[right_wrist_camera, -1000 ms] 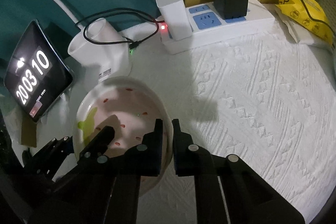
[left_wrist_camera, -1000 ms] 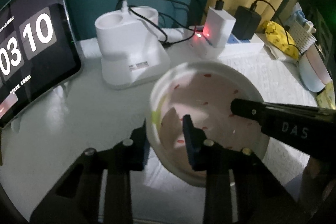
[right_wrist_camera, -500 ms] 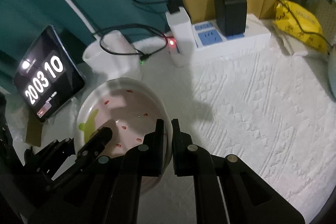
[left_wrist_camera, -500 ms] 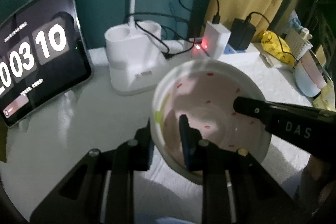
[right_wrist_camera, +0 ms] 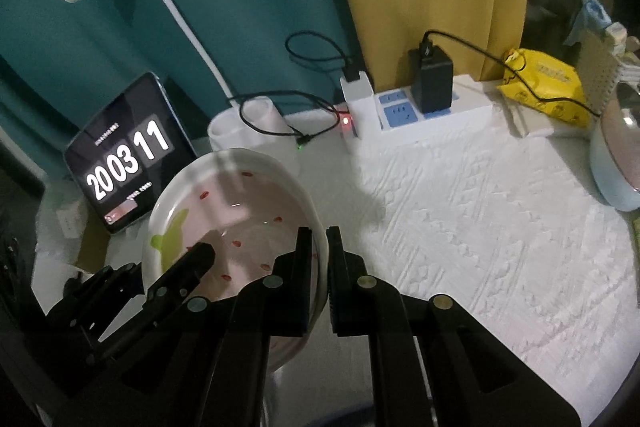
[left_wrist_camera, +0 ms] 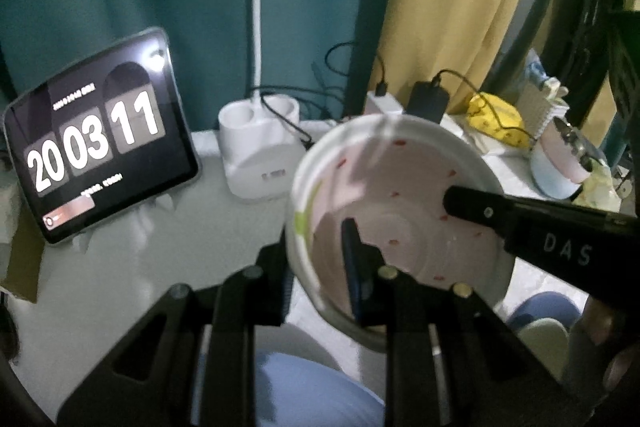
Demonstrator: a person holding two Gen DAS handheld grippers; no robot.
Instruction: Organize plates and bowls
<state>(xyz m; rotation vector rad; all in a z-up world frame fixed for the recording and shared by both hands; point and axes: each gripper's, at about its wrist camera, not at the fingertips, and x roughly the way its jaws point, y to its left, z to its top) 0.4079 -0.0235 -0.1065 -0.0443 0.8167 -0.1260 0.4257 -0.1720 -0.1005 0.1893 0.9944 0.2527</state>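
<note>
A white bowl [left_wrist_camera: 400, 195] with a pink inside, red specks and a green mark is held in the air above the table's near edge. My left gripper [left_wrist_camera: 316, 259] is shut on its left rim, one finger inside and one outside. My right gripper [right_wrist_camera: 317, 251] is shut on its right rim in the same way. The bowl also shows in the right wrist view [right_wrist_camera: 232, 211]. A light blue bowl [right_wrist_camera: 616, 167] with a pink one nested in it stands at the table's far right.
A tablet clock [left_wrist_camera: 96, 155] leans at the back left. A white lamp base [left_wrist_camera: 260, 151], a power strip [right_wrist_camera: 432, 115] with chargers and cables, and a yellow packet [right_wrist_camera: 544, 87] line the back edge. A white textured cloth [right_wrist_camera: 480, 227] covers the table.
Both grippers have lifted the bowl up and back toward the near edge. The table and its objects now look farther away. The clock changed from 10 to 11.
</note>
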